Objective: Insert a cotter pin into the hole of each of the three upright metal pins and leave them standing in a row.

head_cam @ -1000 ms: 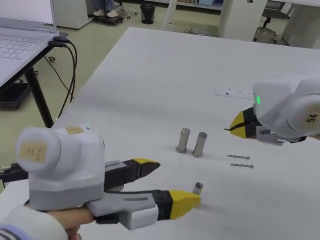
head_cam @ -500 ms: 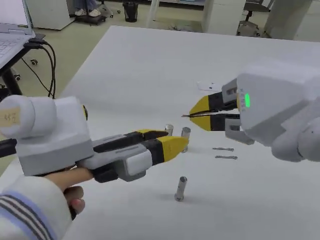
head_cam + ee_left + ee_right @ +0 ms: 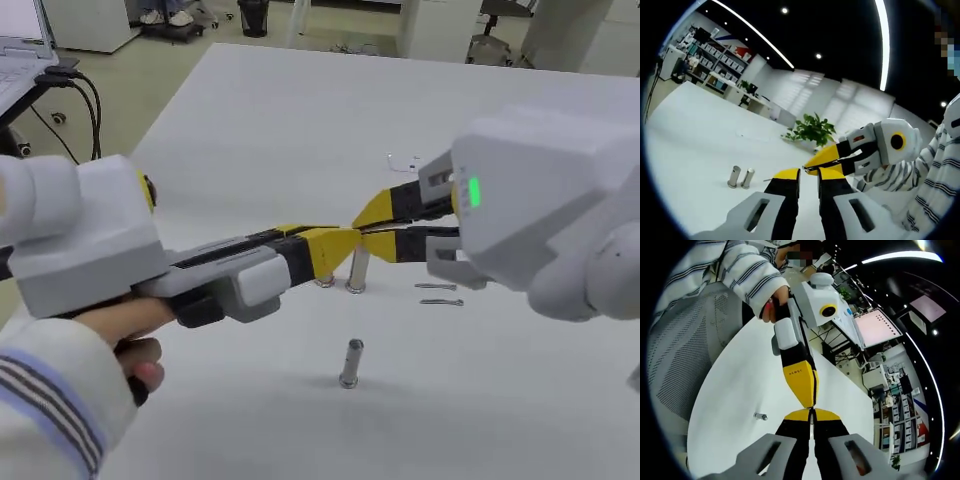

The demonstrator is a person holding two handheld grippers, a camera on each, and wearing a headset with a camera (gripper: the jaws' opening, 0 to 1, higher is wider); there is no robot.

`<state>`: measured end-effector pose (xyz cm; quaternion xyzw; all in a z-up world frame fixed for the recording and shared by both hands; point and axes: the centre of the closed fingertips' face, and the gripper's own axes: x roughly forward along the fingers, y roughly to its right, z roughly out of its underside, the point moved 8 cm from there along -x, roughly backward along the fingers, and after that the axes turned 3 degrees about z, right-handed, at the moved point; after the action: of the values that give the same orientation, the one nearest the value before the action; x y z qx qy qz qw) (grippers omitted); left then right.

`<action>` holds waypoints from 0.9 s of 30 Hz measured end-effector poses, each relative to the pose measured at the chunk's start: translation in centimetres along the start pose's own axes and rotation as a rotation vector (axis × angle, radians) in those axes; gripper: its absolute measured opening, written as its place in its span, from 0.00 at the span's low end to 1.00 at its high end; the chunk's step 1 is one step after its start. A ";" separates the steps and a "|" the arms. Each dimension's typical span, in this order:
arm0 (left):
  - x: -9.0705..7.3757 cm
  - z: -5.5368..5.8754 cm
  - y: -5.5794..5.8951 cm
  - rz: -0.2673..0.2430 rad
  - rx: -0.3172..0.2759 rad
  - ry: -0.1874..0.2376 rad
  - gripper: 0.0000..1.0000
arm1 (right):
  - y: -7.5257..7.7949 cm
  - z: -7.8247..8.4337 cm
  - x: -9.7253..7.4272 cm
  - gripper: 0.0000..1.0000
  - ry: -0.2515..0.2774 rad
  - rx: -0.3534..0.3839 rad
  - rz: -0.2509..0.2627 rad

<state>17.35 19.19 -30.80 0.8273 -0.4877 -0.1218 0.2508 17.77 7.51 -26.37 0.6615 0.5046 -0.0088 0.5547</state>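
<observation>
Two upright metal pins [image 3: 357, 270] [image 3: 734, 176] stand side by side on the white table [image 3: 250, 130]. A third pin [image 3: 349, 363] [image 3: 759, 416] stands alone, nearer to me. Two cotter pins [image 3: 438, 289] lie on the table to the right of the pair. My right gripper [image 3: 362, 228] [image 3: 813, 412] hangs above the pair, shut on a thin cotter pin that pokes out of its tips. My left gripper [image 3: 345, 243] [image 3: 809, 174] points at it from the left, tip to tip. A narrow gap shows between the left jaws, and the right gripper's tip reaches toward that gap.
A laptop [image 3: 15, 40] on a stand with dangling cables [image 3: 85, 95] stands off the table's left edge. A small white item [image 3: 405, 160] lies farther back on the table. A person's striped sleeve [image 3: 50, 420] is at the lower left.
My left gripper has lifted off the table, narrowed from wide open, and swung right. My right gripper has come left with its cotter pin, so the tips now meet above the pin pair.
</observation>
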 end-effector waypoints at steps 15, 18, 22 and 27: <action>-0.1 0.0 -0.1 0.022 -0.045 0.005 0.00 | -0.4 -0.4 -0.2 0.00 0.000 -0.011 -0.002; -0.2 0.2 -0.2 0.017 -0.032 -0.009 0.00 | -0.5 -0.4 0.1 0.00 -0.005 -0.018 -0.011; -0.3 0.5 -0.6 -0.008 -0.028 -0.029 0.00 | -0.8 -0.2 0.6 0.00 -0.007 -0.009 -0.027; -0.7 0.7 -1.0 -0.015 -0.076 -0.030 0.00 | -1.0 -0.3 1.0 0.00 0.002 0.015 -0.037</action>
<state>17.42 19.94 -31.92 0.8189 -0.4802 -0.1545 0.2737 17.43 8.23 -27.52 0.6560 0.5174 -0.0224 0.5491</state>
